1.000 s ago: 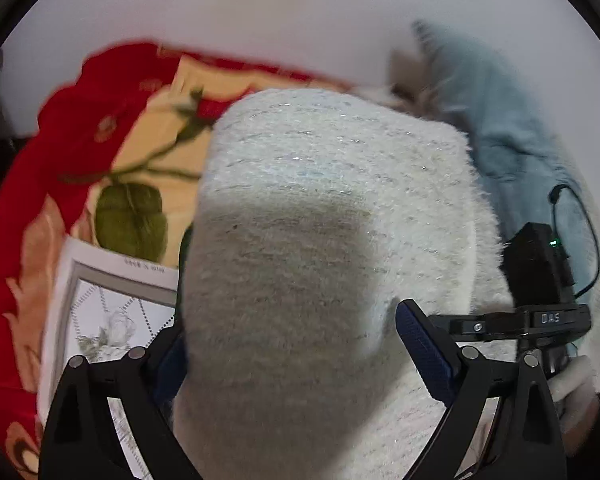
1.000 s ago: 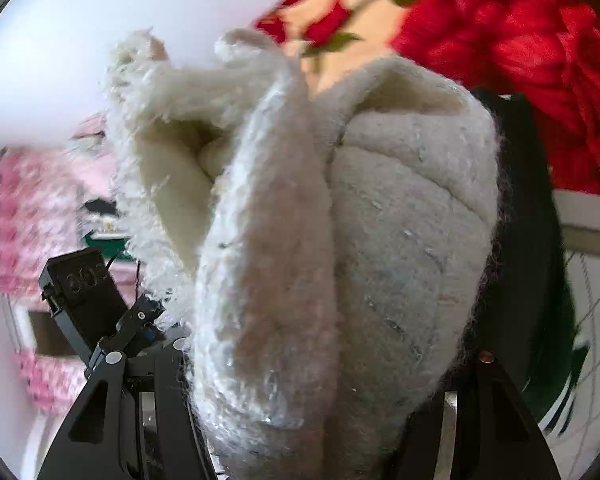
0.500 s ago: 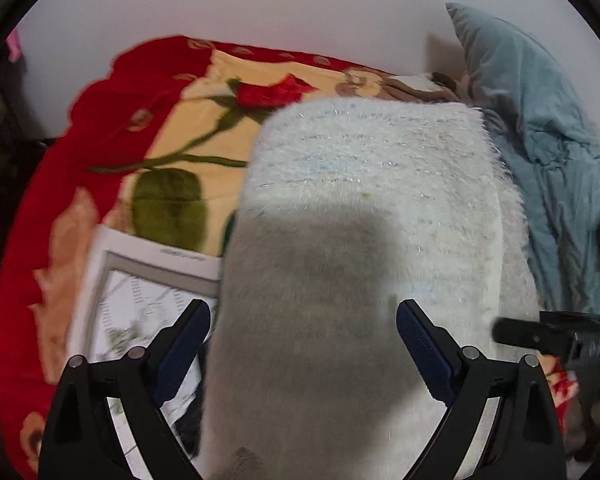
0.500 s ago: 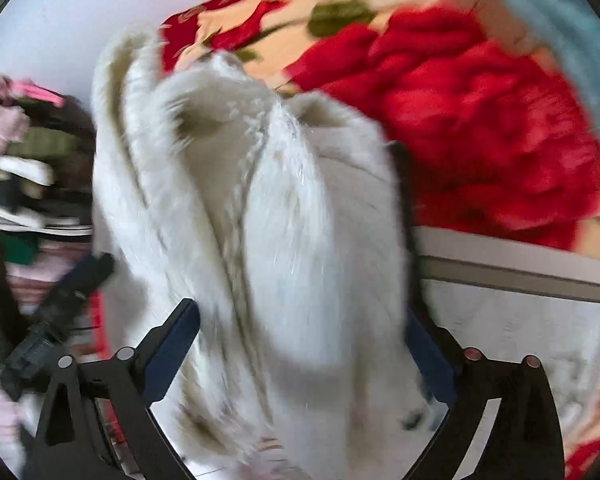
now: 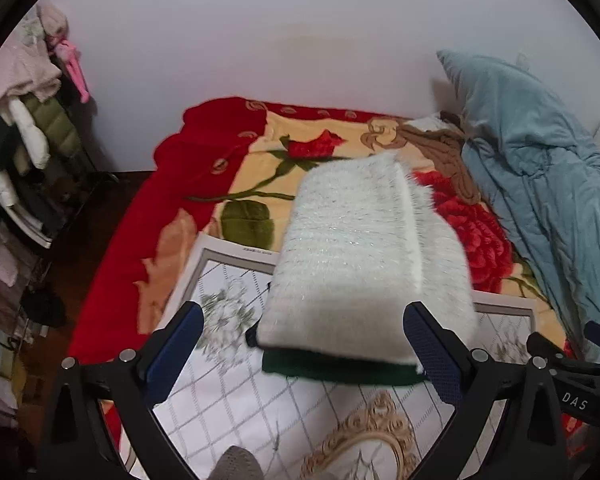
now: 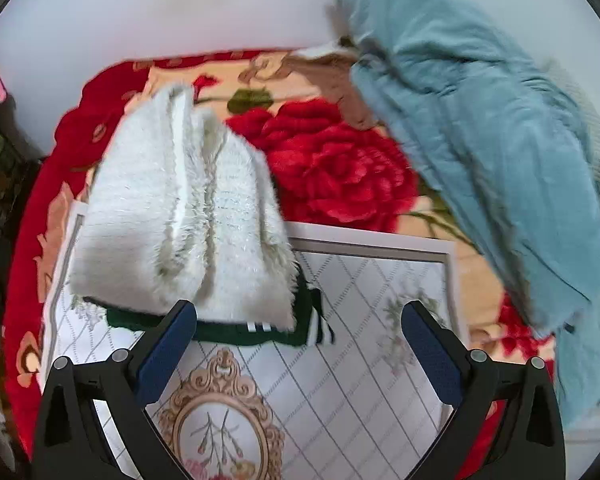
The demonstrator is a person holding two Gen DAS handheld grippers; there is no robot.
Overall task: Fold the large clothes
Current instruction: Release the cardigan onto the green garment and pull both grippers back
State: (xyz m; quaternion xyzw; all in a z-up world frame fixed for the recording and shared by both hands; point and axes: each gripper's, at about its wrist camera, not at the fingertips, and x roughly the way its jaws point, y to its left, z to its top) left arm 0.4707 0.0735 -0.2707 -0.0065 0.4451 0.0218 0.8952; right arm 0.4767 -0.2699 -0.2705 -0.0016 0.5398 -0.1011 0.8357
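In the left wrist view, the left gripper (image 5: 302, 354) is seen with its jaws spread wide; they have just been opening further, and nothing is pressed by the blue pads (image 5: 176, 344). A folded white fluffy sweater (image 5: 360, 256) is seen beyond the fingertips, stacked on a dark green garment (image 5: 340, 370) whose edge shows under its near side. Both are laid on a white patterned mat (image 5: 236, 396) printed with a lattice and a gilt frame, and the mat is spread over a red rose blanket (image 5: 204, 164) on the bed. A light blue quilt (image 5: 540, 184) is heaped at the right against the white wall. Clothes are hung on a rack (image 5: 24, 120) at the left edge. Part of the other gripper's black body is glimpsed at the lower right.

In the right wrist view, the right gripper (image 6: 300, 346) is likewise seen released, its jaws having just been opening, with only the mat (image 6: 360, 300) between them. The sweater (image 6: 180, 216) is seen to the left, ahead of the left finger, its folded layers showing as ridges on top. The green garment (image 6: 260, 332) with white stripes is seen sticking out beneath it. The rose blanket (image 6: 340, 172) lies beyond, and the blue quilt (image 6: 480, 120) fills the right side.
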